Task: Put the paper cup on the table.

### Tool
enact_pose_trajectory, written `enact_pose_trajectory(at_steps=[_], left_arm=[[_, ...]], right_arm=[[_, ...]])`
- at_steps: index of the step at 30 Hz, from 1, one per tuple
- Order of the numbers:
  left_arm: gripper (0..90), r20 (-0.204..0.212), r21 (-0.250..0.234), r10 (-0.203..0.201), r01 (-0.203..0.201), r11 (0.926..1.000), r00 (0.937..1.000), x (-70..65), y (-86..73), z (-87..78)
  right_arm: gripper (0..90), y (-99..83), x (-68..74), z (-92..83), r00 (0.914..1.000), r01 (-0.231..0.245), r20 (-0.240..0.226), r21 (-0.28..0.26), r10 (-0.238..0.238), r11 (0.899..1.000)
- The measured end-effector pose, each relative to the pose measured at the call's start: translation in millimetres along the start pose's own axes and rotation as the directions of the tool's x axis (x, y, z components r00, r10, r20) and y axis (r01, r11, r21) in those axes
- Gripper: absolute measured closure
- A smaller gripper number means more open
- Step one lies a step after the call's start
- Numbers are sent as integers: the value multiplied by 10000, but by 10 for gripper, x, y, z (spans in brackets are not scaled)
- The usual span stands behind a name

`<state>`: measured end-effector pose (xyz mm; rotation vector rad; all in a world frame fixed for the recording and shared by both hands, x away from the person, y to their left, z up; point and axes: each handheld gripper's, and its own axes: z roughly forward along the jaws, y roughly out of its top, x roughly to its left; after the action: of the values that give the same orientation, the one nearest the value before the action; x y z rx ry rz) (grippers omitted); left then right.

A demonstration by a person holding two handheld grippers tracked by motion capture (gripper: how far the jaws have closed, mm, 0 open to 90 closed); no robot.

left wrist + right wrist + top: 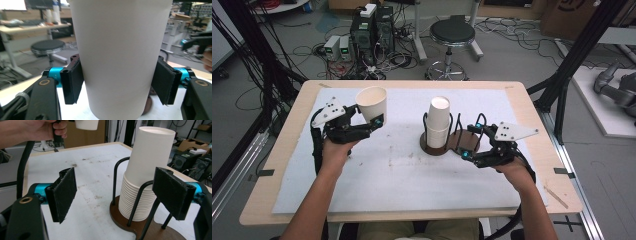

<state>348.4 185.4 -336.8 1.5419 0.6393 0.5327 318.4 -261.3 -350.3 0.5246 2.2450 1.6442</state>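
My left gripper (368, 115) is shut on a white paper cup (372, 102) and holds it upright above the left part of the table. In the left gripper view the cup (120, 57) stands between the two black pads (73, 83), which press on its sides. A stack of white paper cups (438, 122) stands in a wire holder on a dark brown base (464, 143) at mid-table. My right gripper (470, 140) is open just right of the holder. In the right gripper view the stack (147, 170) sits ahead of the spread jaws (115, 195), nothing between them.
A white mat (402, 172) covers most of the wooden table (532, 115). Beyond the far edge stand a black stool (452, 35), computer boxes (372, 30) and loose cables. Black frame posts (572, 55) rise at both sides.
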Motion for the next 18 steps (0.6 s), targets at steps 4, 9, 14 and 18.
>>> enact_pose_trajectory(at_steps=[4, 9, 14, 18], left_arm=[[330, -410, -503, 51, -72, 9987, 9991, 158, -54, 16], [330, -833, -583, -143, 95, 9983, 9964, 311, -155, 65], [329, -1207, -119, -176, 163, 9998, 9925, 385, -260, 155], [329, -1342, 152, -321, 345, 9993, 9904, 423, -363, 219]], right_arm=[[202, -6, 10, 4, 10000, 59, -27, 57, -59, 10000], [202, -4, 33, -8, 10000, 69, -48, 9, -68, 10000], [202, -12, 43, -30, 10000, 77, -28, -12, -77, 10000], [202, -13, 40, -20, 10000, 59, -32, -16, -59, 10000]])
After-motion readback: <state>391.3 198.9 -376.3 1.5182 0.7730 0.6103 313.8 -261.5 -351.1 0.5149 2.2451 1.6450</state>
